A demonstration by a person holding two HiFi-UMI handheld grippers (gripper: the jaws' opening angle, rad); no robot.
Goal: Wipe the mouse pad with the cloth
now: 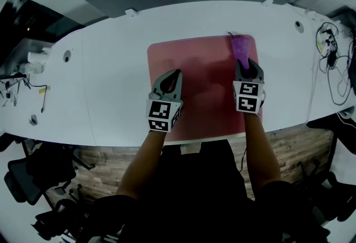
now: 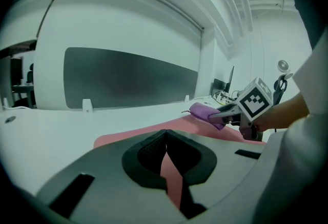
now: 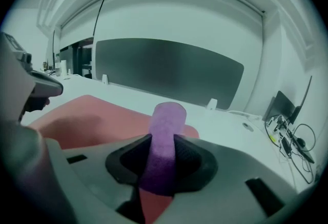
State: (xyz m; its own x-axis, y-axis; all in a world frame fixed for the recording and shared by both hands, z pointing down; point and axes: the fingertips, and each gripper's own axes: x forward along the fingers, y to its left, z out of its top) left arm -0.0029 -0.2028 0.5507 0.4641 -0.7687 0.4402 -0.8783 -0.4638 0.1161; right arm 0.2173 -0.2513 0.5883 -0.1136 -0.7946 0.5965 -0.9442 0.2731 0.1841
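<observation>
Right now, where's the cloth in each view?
Head view: cloth at upper right, over the far right corner of the pad.
Left gripper view: cloth right of centre, held by the right gripper.
Right gripper view: cloth centre, between the jaws.
Shared landmark: the pink pad.

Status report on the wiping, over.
Right hand-held gripper shut on purple cloth over pink rectangular mouse pad. Left hand-held gripper shut, empty. Nothing in the way.

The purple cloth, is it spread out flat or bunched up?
Bunched up: the cloth is a narrow roll pinched in the right gripper.
</observation>
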